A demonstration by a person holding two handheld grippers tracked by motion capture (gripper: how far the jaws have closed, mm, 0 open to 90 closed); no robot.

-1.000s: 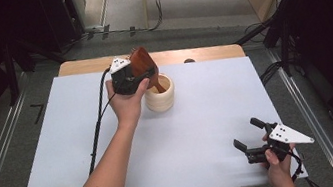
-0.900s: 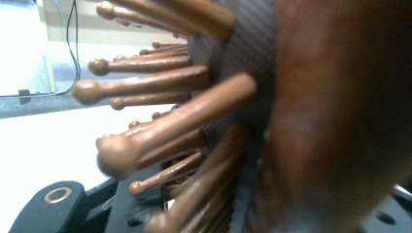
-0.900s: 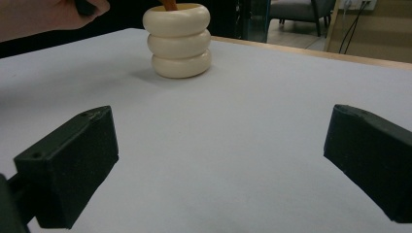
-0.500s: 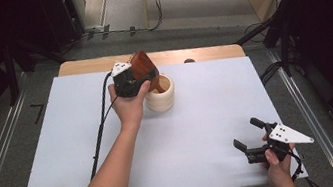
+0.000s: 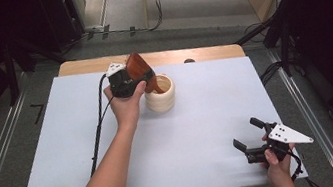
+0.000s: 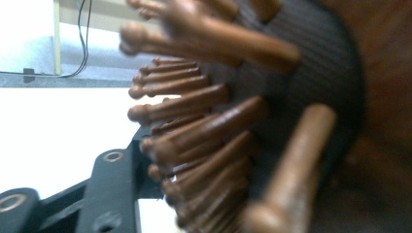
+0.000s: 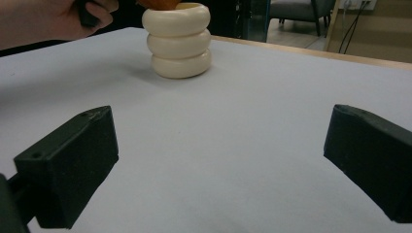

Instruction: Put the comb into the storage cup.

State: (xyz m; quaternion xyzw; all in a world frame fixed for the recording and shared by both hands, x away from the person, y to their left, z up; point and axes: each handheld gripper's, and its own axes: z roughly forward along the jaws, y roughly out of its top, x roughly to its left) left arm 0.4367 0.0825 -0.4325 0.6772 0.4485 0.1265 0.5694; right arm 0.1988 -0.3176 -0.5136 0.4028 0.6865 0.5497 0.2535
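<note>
A brown wooden hairbrush point(image 5: 139, 67) stands tilted with its handle down inside a cream ribbed cup point(image 5: 162, 96) at the table's far middle. My left gripper point(image 5: 143, 81) is at the brush head. Its jaws have just been opening, and the brush still sits between them. In the left gripper view the brush's bristles point(image 6: 204, 121) loom close beside one black finger point(image 6: 104, 189). My right gripper point(image 5: 245, 132) rests open near the front right edge with nothing between its jaws. It faces the cup point(image 7: 179, 41) from a distance.
A white sheet point(image 5: 190, 160) covers the table, with a strip of wooden edge point(image 5: 84, 66) at the back. The left gripper's cable point(image 5: 100, 119) trails down beside the forearm. Dark stands and floor cables surround the table.
The left gripper has shifted very slightly to the left at the brush head. The brush still leans in the cup. The right gripper has not moved.
</note>
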